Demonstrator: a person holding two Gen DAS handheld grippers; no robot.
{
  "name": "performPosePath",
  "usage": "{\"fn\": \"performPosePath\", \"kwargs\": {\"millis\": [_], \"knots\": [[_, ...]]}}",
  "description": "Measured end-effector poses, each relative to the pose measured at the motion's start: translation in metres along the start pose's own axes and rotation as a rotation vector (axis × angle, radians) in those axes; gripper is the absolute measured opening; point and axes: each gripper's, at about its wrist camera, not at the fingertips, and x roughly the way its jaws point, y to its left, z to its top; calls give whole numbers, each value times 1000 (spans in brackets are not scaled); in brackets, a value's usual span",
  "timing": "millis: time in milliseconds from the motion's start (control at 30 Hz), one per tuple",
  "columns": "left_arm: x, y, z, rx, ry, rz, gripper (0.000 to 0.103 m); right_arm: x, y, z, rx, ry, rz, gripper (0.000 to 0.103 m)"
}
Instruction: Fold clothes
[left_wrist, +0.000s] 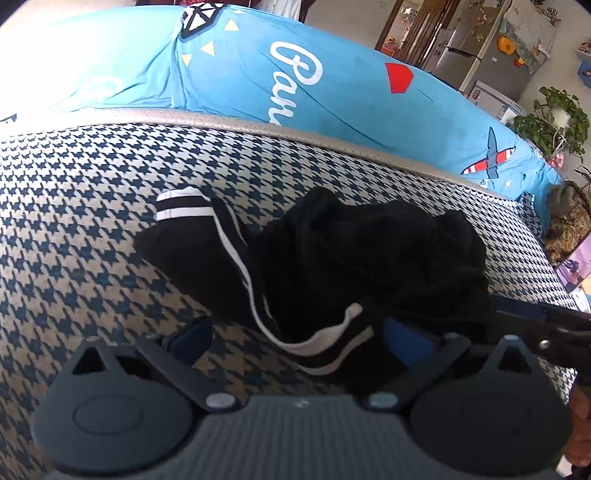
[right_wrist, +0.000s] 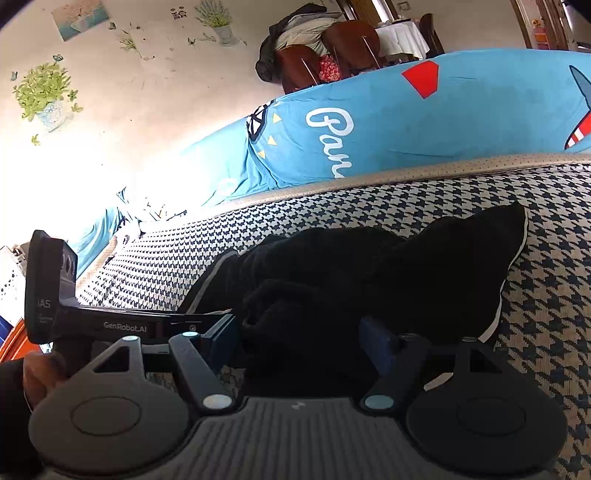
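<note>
A crumpled black garment with white stripes (left_wrist: 332, 251) lies in a heap on the houndstooth cushion (left_wrist: 74, 206). My left gripper (left_wrist: 295, 336) is open, its blue pads either side of the garment's striped near edge. In the right wrist view the same black garment (right_wrist: 369, 266) lies close ahead. My right gripper (right_wrist: 299, 339) is open with its jaws around a bunched fold of the black cloth. The left gripper's body (right_wrist: 110, 325) shows at the left of the right wrist view, beside the garment.
A blue printed cover (left_wrist: 295, 74) drapes the sofa back behind the cushion. A fridge (left_wrist: 491, 51) and potted plant (left_wrist: 554, 118) stand at the far right. Brown chairs (right_wrist: 332, 51) and a decorated wall (right_wrist: 110, 74) lie beyond the sofa.
</note>
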Motion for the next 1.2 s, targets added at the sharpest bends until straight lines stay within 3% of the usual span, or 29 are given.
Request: {"fn": "performPosePath", "kwargs": {"millis": [133,200,233,267,400,500,600,700,800,867,933,1033,1200], "knots": [[8,-1,0,-15,3,-9,103,7,2,-1,-11,3,-37,67],[14,-2,2,-25,4,-15,103,8,2,0,-1,2,-30,35],[16,-3,3,-28,3,-20,103,9,2,1,4,2,-27,28],[18,-4,3,-28,1,-26,103,9,2,1,3,-6,-31,21],[17,-8,4,-20,-32,-48,97,5,4,6,-8,-52,-56,11],[13,-10,6,-19,-50,-78,83,-2,1,12,12,-112,-78,10],[10,-12,10,-21,-84,-49,71,-4,-1,18,39,-149,-88,10],[4,-10,16,-21,-127,16,67,-3,-1,22,54,-155,-88,10],[2,-4,19,-18,-159,140,59,-1,0,22,53,-161,-88,10],[4,4,22,-47,-161,174,59,-1,1,23,52,-170,-98,10],[5,16,25,-112,-133,135,59,-1,-1,23,61,-182,-107,10],[3,29,24,-198,-107,67,70,-2,-4,25,77,-201,-125,10],[-3,25,24,-164,-136,41,81,-3,-10,31,113,-250,-167,10]]}}
